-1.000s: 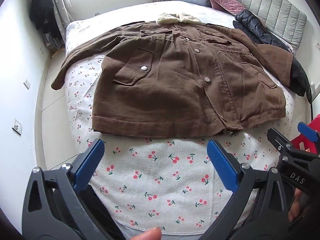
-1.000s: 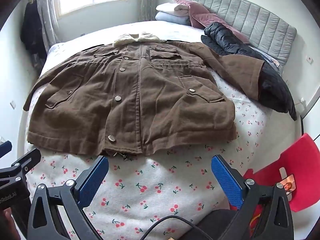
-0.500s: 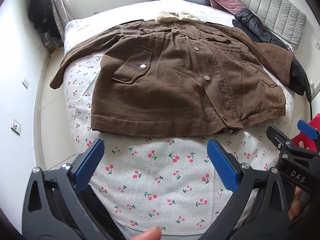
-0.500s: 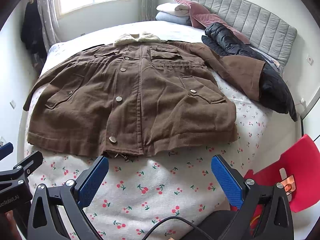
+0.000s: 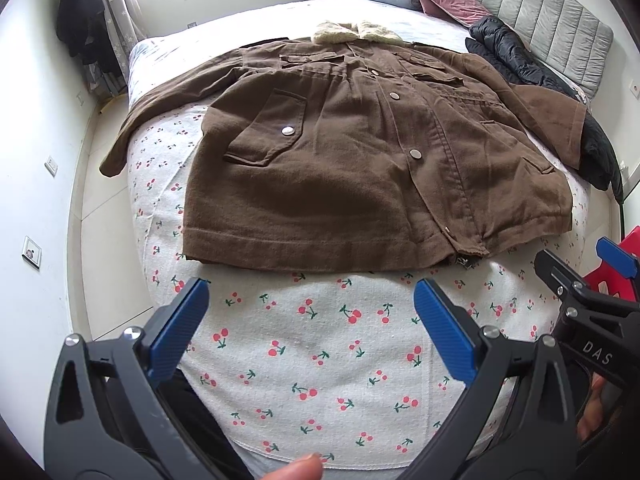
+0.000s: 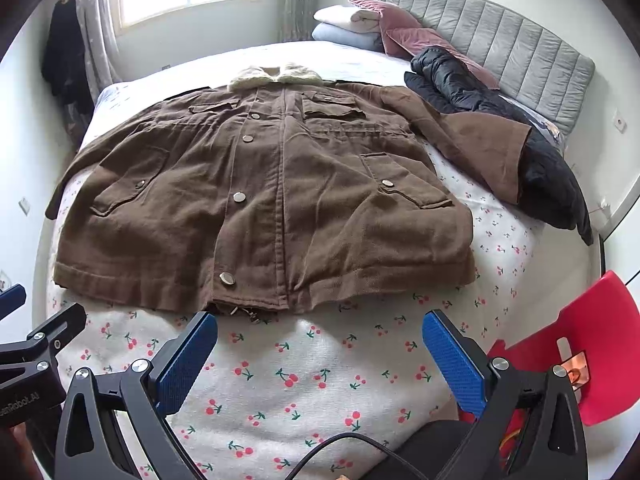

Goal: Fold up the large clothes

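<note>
Both wrist views look from the foot of the bed (image 5: 320,360) toward its headboard, near the brown coat (image 5: 360,168), the left view offset toward the coat's left hem, the right view (image 6: 280,200) toward its centre placket, sharing coat and sheet.

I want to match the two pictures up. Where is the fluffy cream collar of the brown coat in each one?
Left wrist view: the cream collar sits at top centre, at the far end of the brown coat.
Right wrist view: the collar sits upper centre-left, above the coat's buttons.
Shared landmark: the black puffer jacket under the coat's sleeve.
</note>
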